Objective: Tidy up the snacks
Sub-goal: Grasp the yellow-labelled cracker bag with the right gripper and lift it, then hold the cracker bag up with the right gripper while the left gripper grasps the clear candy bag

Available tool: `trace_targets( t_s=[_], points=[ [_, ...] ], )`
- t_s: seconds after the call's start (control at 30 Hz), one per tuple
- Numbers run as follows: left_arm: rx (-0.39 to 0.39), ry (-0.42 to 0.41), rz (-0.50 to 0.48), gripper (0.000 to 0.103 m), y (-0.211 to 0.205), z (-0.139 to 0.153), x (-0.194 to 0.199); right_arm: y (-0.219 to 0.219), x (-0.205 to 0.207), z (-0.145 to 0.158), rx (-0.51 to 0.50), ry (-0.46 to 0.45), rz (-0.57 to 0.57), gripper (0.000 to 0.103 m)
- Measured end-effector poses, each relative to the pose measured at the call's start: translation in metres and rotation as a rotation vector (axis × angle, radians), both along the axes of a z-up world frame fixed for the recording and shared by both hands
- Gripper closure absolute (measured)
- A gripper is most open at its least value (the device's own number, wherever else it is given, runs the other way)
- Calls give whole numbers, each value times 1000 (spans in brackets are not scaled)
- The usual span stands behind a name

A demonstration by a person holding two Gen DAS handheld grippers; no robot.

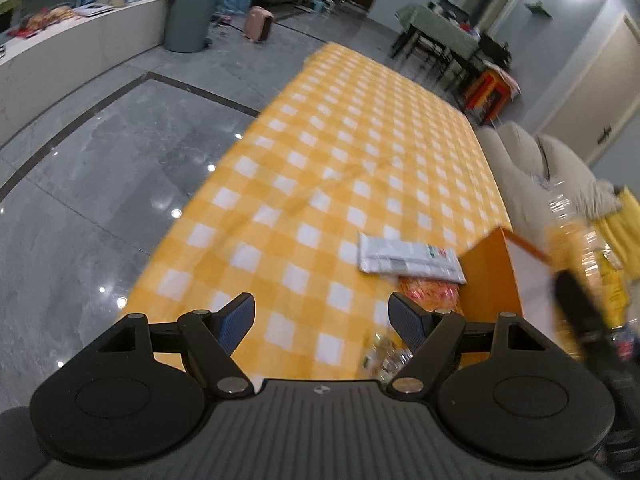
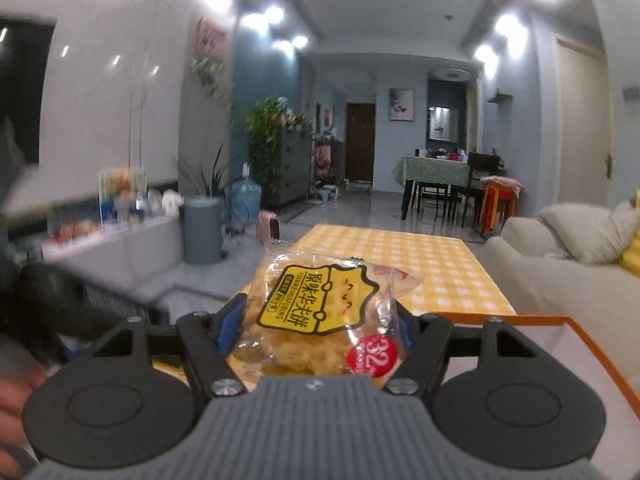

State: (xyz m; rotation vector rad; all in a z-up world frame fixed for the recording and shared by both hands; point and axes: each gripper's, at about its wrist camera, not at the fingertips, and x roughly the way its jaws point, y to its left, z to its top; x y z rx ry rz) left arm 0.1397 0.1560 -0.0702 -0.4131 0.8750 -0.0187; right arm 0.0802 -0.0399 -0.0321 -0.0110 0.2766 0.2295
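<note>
- Right claw (image 2: pixel 316 320) pinches a waffle pack (image 2: pixel 320 312) above the bench (image 2: pixel 440 264).
- Left claw (image 1: pixel 322 316) is spread, empty.
- Orange box (image 1: pixel 492 276) stands beside a white packet (image 1: pixel 408 258).

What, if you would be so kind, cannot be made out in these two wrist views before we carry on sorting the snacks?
- Orange box interior: cut off by the frame in the right wrist view, blocked by the blurred right gripper in the left.
- Orange snack packet: half hidden by the left gripper finger, print too blurred to read.
- White packet: print too small to read.
- Clear wrapper: contents hidden by the gripper body.
- Waffle packet: underside hidden.
</note>
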Motion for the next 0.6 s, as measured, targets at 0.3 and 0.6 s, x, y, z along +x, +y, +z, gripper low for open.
trace_targets(
  t_s=[0.3,0.6],
  points=[
    [88,74,-178,14,-61,-31,12,-97,-21,26,100,57,-123,34],
    [170,165,-220,15,-91,-76,41,-145,-25,26,236,84,-185,34]
  ],
)
